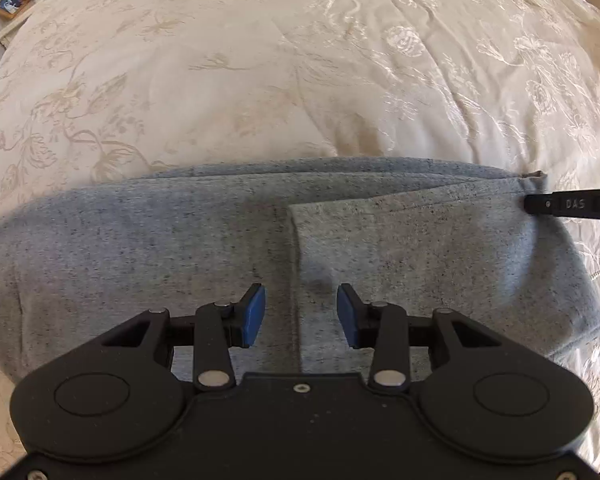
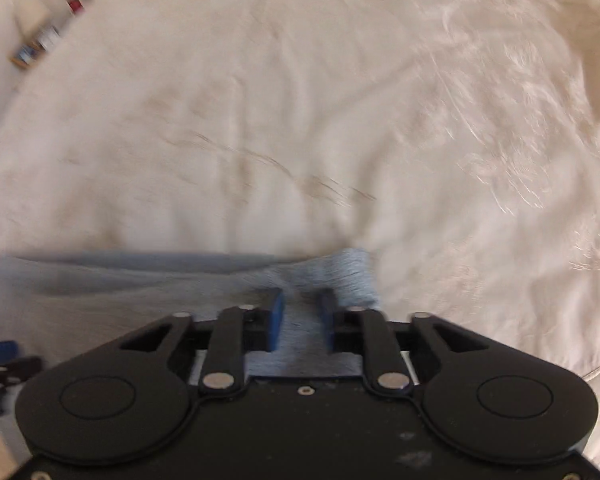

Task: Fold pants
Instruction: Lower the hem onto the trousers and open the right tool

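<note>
Grey pants (image 1: pixel 220 248) lie flat across the bed (image 1: pixel 260 80), left claw (image 1: pixel 301 314) hovers half-open over them holding nothing, right claw (image 2: pixel 302 318) looks narrowed around the far corner but blur hides actual contact, so a thin pinch could slip mid-fold.

a home bedroom: embroidered bedspread (image 1: pixel 260 60), framed photo (image 1: pixel 10 4) on a nightstand (image 1: pixel 4 32).
</note>
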`<control>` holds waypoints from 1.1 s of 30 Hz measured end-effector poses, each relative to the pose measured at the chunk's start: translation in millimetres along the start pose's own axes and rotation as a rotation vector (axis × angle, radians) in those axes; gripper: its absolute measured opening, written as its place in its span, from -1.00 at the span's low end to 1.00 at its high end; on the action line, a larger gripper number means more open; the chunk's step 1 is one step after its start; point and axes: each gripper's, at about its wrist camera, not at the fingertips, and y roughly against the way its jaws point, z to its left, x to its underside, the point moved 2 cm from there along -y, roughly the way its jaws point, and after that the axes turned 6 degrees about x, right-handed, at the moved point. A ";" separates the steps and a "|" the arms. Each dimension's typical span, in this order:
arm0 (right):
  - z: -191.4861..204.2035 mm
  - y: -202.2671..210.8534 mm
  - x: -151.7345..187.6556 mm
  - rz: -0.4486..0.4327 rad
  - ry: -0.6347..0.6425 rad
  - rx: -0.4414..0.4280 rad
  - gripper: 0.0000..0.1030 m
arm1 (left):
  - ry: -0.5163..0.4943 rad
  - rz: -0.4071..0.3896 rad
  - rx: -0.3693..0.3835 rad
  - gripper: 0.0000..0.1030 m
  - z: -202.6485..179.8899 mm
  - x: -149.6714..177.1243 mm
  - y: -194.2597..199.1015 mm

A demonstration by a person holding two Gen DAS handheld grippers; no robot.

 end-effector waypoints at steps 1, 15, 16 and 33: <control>-3.2 -6.4 0.5 0.015 0.015 0.004 -1.00 | 0.000 0.002 0.005 -0.05 -2.3 0.5 -3.3; -18.9 86.6 59.7 -0.145 0.162 -0.058 -0.76 | -0.015 0.045 -0.014 0.16 -7.6 5.4 -42.7; -18.8 87.7 68.6 -0.137 0.171 -0.073 -0.75 | -0.015 0.044 -0.017 0.16 -8.0 5.5 -42.2; -37.4 107.3 143.3 -0.084 0.107 -0.015 -0.71 | 0.038 -0.023 -0.071 0.13 -6.5 31.8 27.2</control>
